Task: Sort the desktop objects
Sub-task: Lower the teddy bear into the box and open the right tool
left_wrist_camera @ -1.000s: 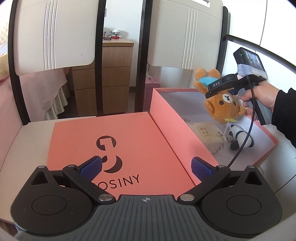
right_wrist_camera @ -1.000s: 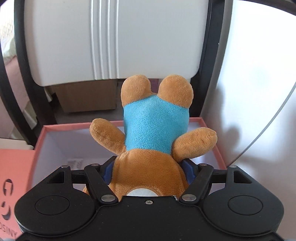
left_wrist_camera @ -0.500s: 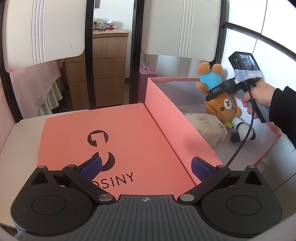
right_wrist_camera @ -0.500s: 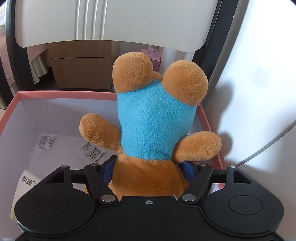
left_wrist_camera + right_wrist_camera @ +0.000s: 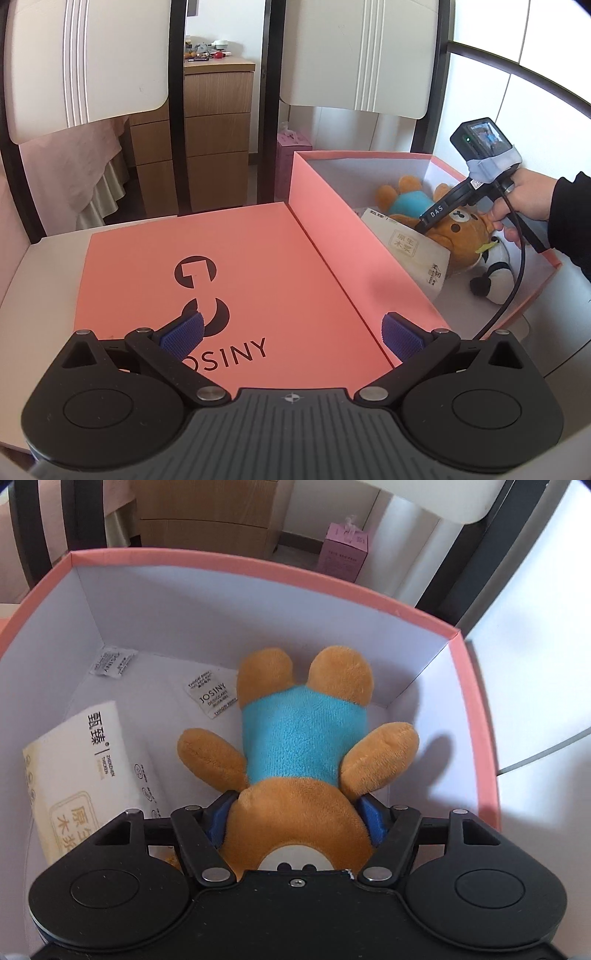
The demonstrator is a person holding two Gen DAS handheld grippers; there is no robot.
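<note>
Right hand-held gripper [image 5: 297,821] noted clamped on head of plush bear [image 5: 306,746], held inside pink box [image 5: 476,709], beside tissue pack [image 5: 77,771]. Judged light, soft, compressible; head or torso best for gripping. Left hand-held gripper [image 5: 291,332] noted wide open, holding nothing, beside box.

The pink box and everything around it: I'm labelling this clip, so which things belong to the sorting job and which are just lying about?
Job:
- bear plush, clamped in the right gripper
- pink box
- tissue pack
- panda plush
- box lid
- left gripper, open

Lying about:
- desiccant packets
- wooden drawers
- small pink carton
</note>
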